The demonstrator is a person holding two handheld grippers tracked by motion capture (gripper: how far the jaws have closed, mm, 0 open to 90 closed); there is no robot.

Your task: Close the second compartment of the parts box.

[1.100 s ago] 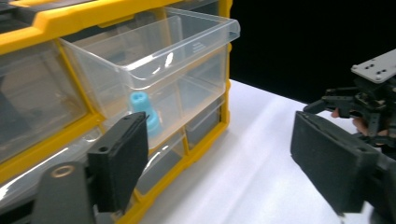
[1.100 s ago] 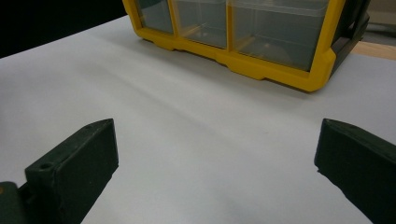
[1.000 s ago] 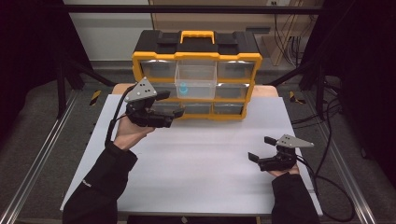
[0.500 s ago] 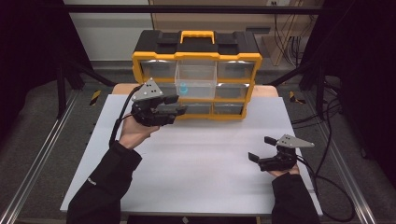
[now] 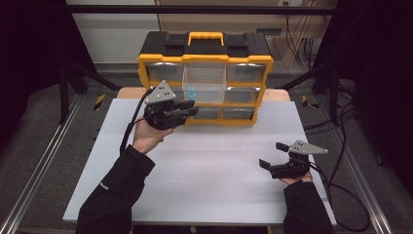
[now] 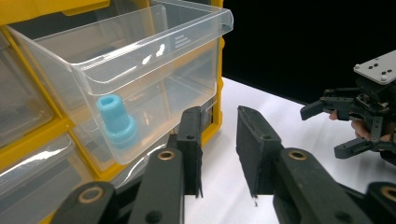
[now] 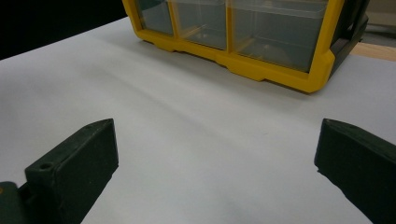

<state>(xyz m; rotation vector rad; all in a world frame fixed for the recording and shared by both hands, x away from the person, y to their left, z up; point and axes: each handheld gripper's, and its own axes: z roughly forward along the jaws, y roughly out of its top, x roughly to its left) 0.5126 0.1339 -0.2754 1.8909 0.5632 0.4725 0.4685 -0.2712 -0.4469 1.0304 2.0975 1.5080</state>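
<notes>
The left tool [image 6: 219,154], jaws just narrowed on nothing, hovers just right of the pulled-out clear drawer [image 6: 140,70] holding a blue cap [image 6: 116,122]. Likely next: push the drawer shut. The right tool [image 5: 277,158] rests wide on the bench [image 5: 214,180].

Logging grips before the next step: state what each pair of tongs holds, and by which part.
Nothing is held. The left tongs, which have just been closing, have only air between them; the right tongs gape above the white tabletop.
</notes>
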